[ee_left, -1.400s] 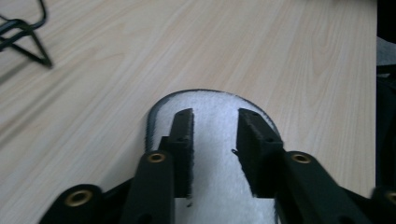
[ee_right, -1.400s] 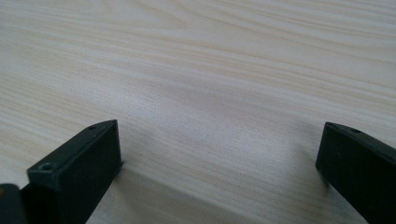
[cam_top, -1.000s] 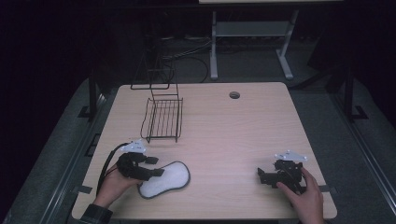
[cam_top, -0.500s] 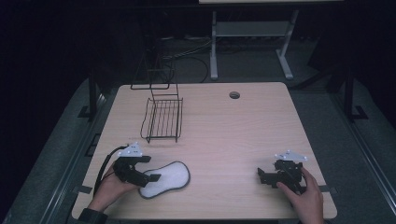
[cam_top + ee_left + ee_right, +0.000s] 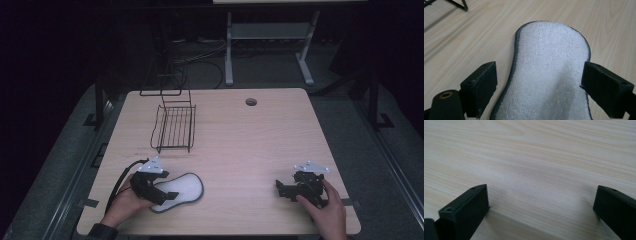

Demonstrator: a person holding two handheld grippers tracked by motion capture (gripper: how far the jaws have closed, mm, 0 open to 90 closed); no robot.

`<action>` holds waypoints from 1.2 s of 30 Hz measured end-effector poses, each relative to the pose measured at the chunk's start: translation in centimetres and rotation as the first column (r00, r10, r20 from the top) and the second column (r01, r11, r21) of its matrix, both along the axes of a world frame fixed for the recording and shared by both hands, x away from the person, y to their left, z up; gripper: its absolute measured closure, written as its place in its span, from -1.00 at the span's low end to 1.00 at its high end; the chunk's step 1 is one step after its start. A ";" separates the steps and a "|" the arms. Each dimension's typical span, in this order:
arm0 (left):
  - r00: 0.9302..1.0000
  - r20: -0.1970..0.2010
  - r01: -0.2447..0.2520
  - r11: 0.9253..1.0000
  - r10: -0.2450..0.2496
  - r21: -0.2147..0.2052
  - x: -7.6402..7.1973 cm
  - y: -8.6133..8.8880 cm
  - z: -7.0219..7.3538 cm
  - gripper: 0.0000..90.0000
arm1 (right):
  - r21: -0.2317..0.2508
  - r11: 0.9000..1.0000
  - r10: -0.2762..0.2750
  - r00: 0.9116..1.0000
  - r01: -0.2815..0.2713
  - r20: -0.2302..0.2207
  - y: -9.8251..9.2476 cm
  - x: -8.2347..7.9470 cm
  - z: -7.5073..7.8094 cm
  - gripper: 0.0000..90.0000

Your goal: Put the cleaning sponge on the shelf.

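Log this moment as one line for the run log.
left gripper: open, jaws astride white insole | right gripper: open over bare table | wire rack: untouched

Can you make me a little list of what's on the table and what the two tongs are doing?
table: light wood tabletop, with a round hole near the far edge
rack: black wire rack, far left part of the table
pad: white fuzzy pad with a dark rim, lying flat at the near left
left tongs: open, one jaw on each side of the pad
right tongs: open, bare wood between the jaws
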State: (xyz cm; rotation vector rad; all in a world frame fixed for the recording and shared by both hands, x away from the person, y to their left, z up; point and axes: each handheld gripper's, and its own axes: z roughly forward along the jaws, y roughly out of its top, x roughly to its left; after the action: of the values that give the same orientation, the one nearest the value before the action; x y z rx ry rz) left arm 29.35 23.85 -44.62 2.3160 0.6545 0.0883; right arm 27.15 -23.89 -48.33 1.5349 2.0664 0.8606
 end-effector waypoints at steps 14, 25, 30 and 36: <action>0.999 0.014 0.040 0.998 -0.041 0.041 0.0 -1.4 -0.7 -0.72 | 0.001 1.000 0.000 1.000 0.000 0.000 0.0 0.0 0.0 -1.00; 0.998 0.016 0.062 0.994 -0.063 0.085 0.0 -1.8 -1.2 -0.72 | 0.000 1.000 0.000 1.000 0.000 0.000 0.0 0.0 0.0 -1.00; 0.997 -0.009 0.078 0.992 -0.077 0.098 0.2 -1.9 -1.3 -0.72 | 0.000 1.000 0.000 1.000 0.000 0.000 0.0 0.0 0.0 -1.00; 0.994 -0.004 0.105 0.987 -0.105 0.118 0.2 -2.2 -1.0 -0.64 | 0.000 1.000 0.000 1.000 0.000 0.000 0.0 0.0 0.0 -1.00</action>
State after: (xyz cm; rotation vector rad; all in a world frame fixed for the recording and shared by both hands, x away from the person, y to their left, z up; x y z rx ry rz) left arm 29.57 21.66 -45.61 2.4599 0.5377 0.0826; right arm 27.15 -23.89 -48.33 1.5348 2.0665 0.8605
